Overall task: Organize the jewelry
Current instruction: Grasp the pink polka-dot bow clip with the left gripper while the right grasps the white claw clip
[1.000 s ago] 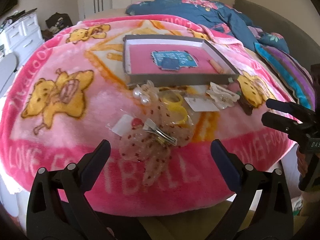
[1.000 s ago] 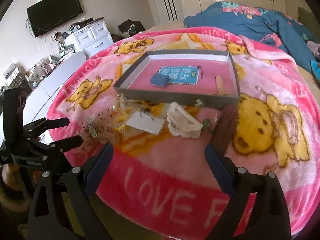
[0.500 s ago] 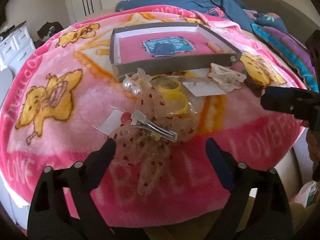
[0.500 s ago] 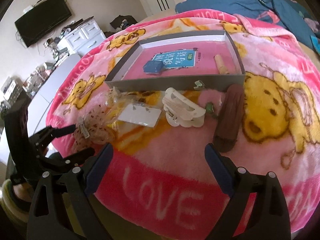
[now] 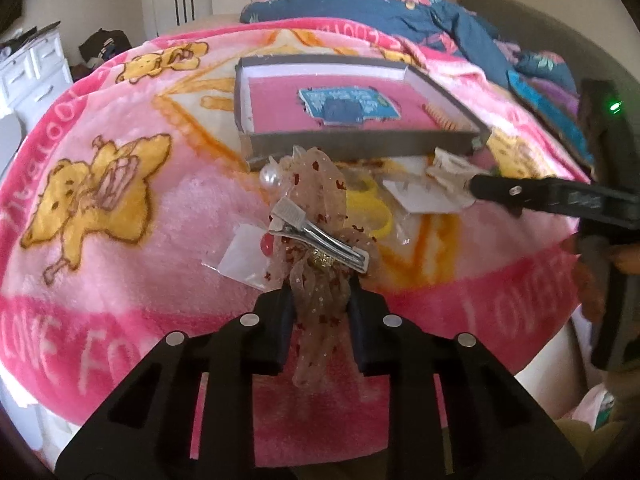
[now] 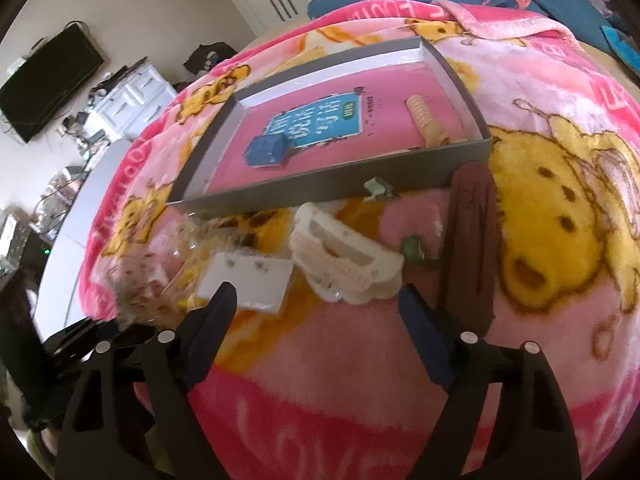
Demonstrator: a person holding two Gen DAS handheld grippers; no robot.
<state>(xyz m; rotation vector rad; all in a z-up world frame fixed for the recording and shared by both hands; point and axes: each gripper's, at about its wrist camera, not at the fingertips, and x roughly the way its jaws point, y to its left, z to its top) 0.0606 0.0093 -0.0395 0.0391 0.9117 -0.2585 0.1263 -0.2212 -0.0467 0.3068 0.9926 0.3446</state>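
Observation:
My left gripper (image 5: 320, 296) is shut on the lower ribbon of a sheer red-dotted bow hair clip (image 5: 320, 192), whose metal clip (image 5: 316, 236) lies across it on the pink blanket (image 5: 140, 220). My right gripper (image 6: 318, 312) hovers just short of a white claw clip (image 6: 340, 256). Its jaws are closing, and the pads touch nothing. In the left wrist view the right gripper (image 5: 492, 190) reaches in from the right beside that white claw clip (image 5: 448, 168). The grey open box (image 6: 320, 188) behind holds a small blue box (image 6: 266, 152) and a beige comb clip (image 6: 426, 120).
A brown hair clip (image 6: 468, 240) lies right of the claw clip, and a white earring card (image 6: 248, 280) lies left of it. Yellow rings (image 5: 368, 200) and a pearl piece (image 5: 269, 178) sit by the bow. A blue quilt (image 5: 400, 12) lies behind the box. The bed edge is close below.
My left gripper has closed from wide open onto the bow's ribbon. My right gripper has moved down and closer to the white claw clip, has rolled, and its jaws have narrowed.

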